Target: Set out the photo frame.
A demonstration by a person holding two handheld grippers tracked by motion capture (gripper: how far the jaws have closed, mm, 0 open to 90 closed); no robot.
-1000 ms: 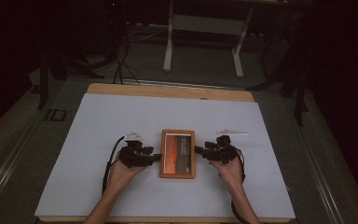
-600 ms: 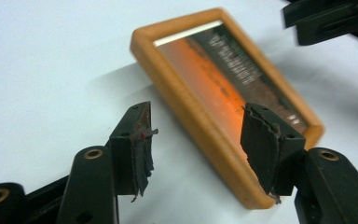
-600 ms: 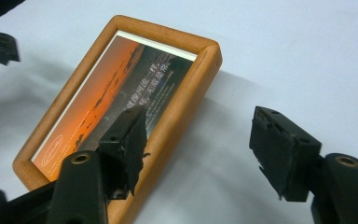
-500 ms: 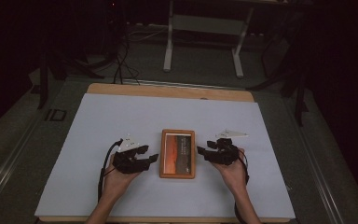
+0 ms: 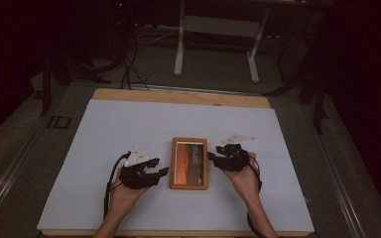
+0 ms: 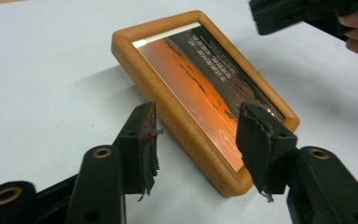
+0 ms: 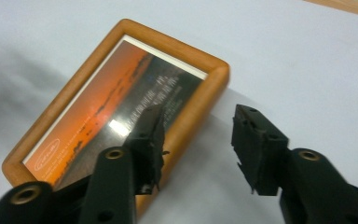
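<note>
**Two grippers flanking a wooden picture frame**

In the high view, a wooden picture frame point(image 5: 189, 163) is lying flat near the middle of the white table cover point(image 5: 129, 129), its orange and dark picture facing up. The left gripper point(image 5: 159, 173) is sitting just beside the frame's left edge, apart from it, while the right gripper point(image 5: 212, 157) is reaching in at the frame's right edge — whether it is touching there cannot be told from this height. A hand point(image 5: 124, 196) is carrying the left gripper, and another hand point(image 5: 244, 178) the right.

In the left gripper view, the left gripper point(image 6: 196, 140) is looking across the frame point(image 6: 168, 93). Its jaws have just been closing and are standing partly open, held above the frame's near long edge and corner, the pads gripping nothing. The right gripper point(image 6: 279, 14) is showing at the top.

In the right gripper view, the right gripper point(image 7: 198, 140) is also standing partly open after closing — one jaw over the picture, the other over the bare cover, the frame's point(image 7: 205, 102) side rail below the gap, unclamped.
</note>
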